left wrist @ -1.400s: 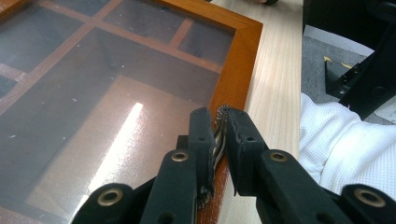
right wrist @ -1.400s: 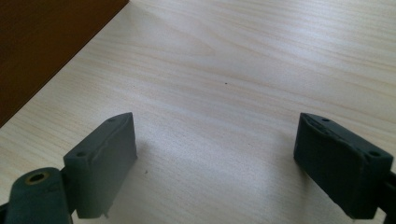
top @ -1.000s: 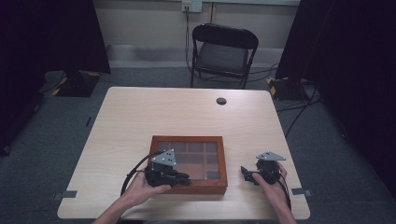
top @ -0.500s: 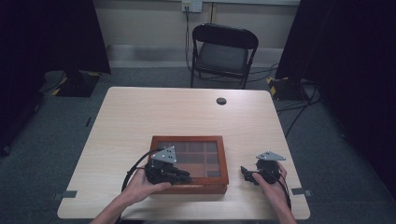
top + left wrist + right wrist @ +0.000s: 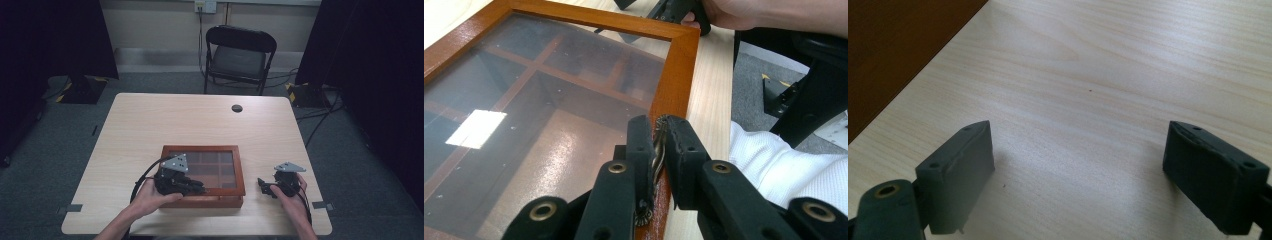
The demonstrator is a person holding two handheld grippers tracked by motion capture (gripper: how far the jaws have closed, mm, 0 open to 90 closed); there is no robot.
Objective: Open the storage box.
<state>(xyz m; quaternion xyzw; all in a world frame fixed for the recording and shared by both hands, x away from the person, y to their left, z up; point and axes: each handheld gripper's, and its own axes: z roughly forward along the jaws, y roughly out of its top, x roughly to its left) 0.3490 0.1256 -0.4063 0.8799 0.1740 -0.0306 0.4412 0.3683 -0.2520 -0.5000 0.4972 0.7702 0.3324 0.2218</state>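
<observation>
So the left gripper (image 5: 658, 150) is seen pinched tight on a small brass clasp (image 5: 657, 155) at the near edge of the wooden box (image 5: 202, 171), its jaws pressed almost together with just the metal tab caught between them. The right gripper (image 5: 1078, 185) is spread wide, nothing held, jaws parked just above bare table (image 5: 200, 120).

In the high view, the box is placed at the lower middle of the frame, near the table's front edge, with the left gripper (image 5: 181, 183) over its lower left corner and the right gripper (image 5: 272, 187) beside it on the right, not touching. The clasp detail is given by the left gripper view, where the glass lid (image 5: 539, 100) and the dividers under it are made out too, plus a white sleeve (image 5: 784, 165) at lower right.

A pale wood-grain tabletop is shown, grey carpet around it, a black folding chair (image 5: 239, 55) at the top centre, and a small dark round object (image 5: 237, 108) near the table's far edge.
</observation>
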